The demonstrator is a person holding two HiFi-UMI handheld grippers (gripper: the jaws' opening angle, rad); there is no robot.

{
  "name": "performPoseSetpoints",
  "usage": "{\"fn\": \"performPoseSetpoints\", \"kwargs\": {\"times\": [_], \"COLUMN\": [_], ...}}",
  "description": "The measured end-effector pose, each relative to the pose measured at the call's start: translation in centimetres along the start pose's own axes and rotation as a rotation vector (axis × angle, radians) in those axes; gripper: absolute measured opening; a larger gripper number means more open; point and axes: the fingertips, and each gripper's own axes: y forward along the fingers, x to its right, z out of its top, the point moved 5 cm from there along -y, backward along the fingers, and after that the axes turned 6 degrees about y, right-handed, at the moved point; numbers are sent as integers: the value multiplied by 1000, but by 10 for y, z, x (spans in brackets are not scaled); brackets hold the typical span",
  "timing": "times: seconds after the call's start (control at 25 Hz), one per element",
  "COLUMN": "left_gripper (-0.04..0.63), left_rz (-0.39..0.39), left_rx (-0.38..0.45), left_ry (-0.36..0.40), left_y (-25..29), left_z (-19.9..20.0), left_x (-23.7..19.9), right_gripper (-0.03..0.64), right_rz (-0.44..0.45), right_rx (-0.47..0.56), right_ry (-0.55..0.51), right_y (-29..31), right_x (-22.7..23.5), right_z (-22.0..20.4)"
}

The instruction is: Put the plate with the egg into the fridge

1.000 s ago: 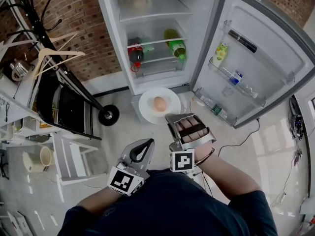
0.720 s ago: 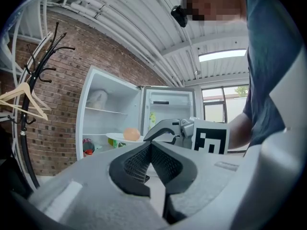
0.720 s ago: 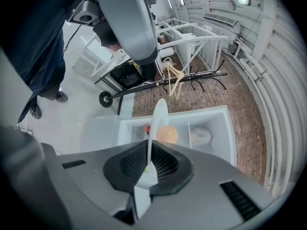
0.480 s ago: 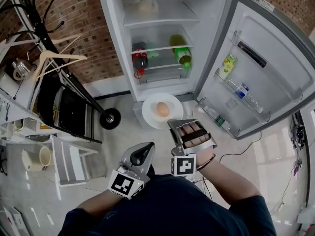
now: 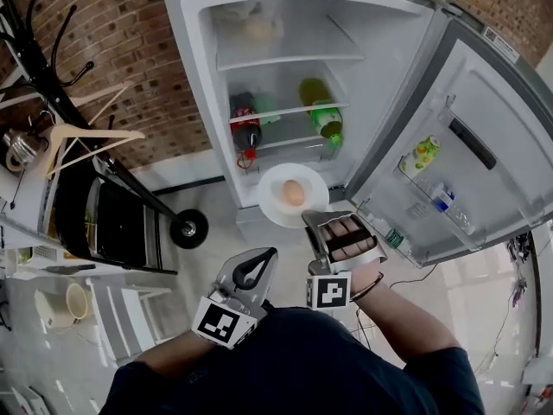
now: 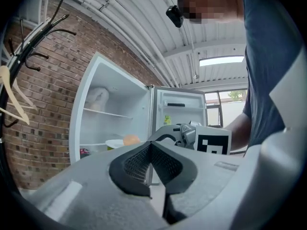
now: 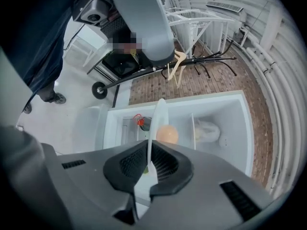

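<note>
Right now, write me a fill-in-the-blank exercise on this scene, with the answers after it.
The right claw is shut on the rim of a white plate that carries one ____.
The left claw is shut and holds ____.
The fridge door stands ____.
The wall behind the fridge is made of ____.
Missing words: egg; nothing; open; brick.

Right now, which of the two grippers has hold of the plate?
The right gripper, clamped on the rim of the plate; the left gripper is shut on nothing, nearer the body.
</note>
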Motion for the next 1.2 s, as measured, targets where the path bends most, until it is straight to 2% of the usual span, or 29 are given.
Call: {"fn": "performPoseSetpoints", "kwargs": {"times": [0.28,0.44,0.6,1.2], "left_gripper": [-3,-3,-3,-3], "left_rz": [-76,-83,-78,49], "left_rx": [11,20,25,3], "left_ry": [3,-6,-11,-15], "left_y": [23,34,44,93], "left_z": [3,1,3,0], "left_x": [-76,-109,-122,-149], "right_gripper": [21,21,21,21], "right_rz": [44,35,22,63], "right_rx": [-83,-117,-118,-54], "right_ry": [28,36,19,-31], "right_y": [70,103,128,228], "right_x": [20,29,36,58], "right_z": [7,7,2,-32]}}
